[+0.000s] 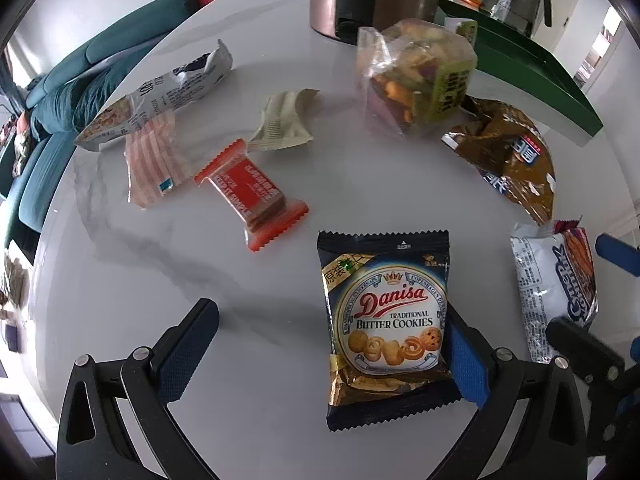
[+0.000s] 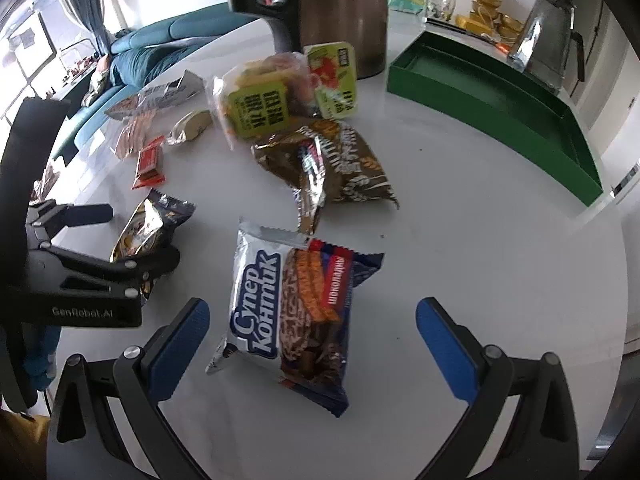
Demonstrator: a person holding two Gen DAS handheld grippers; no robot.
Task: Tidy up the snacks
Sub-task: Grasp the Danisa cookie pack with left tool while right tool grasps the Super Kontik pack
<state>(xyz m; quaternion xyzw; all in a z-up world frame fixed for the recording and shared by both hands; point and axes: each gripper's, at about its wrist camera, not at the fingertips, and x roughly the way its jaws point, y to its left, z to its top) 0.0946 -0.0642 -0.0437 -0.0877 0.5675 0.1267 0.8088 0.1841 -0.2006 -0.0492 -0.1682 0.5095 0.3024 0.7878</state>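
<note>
A Danisa butter cookies pack (image 1: 386, 326) lies on the white table between the fingers of my open left gripper (image 1: 328, 344), close against the right finger. It also shows in the right wrist view (image 2: 144, 228). A white and blue Super Kontik wafer pack (image 2: 296, 312) lies between the fingers of my open right gripper (image 2: 312, 344), touching neither; it also shows in the left wrist view (image 1: 554, 288). The empty green tray (image 2: 520, 96) stands at the back right.
Other snacks lie on the table: a brown bag (image 2: 332, 160), a clear bag of mixed snacks (image 1: 416, 76), a red wafer (image 1: 252, 192), a pink pack (image 1: 154, 160), a beige wrapper (image 1: 284, 120), a grey bag (image 1: 160, 96). A brown kettle (image 2: 336, 12) and a metal pot (image 2: 548, 32) stand behind.
</note>
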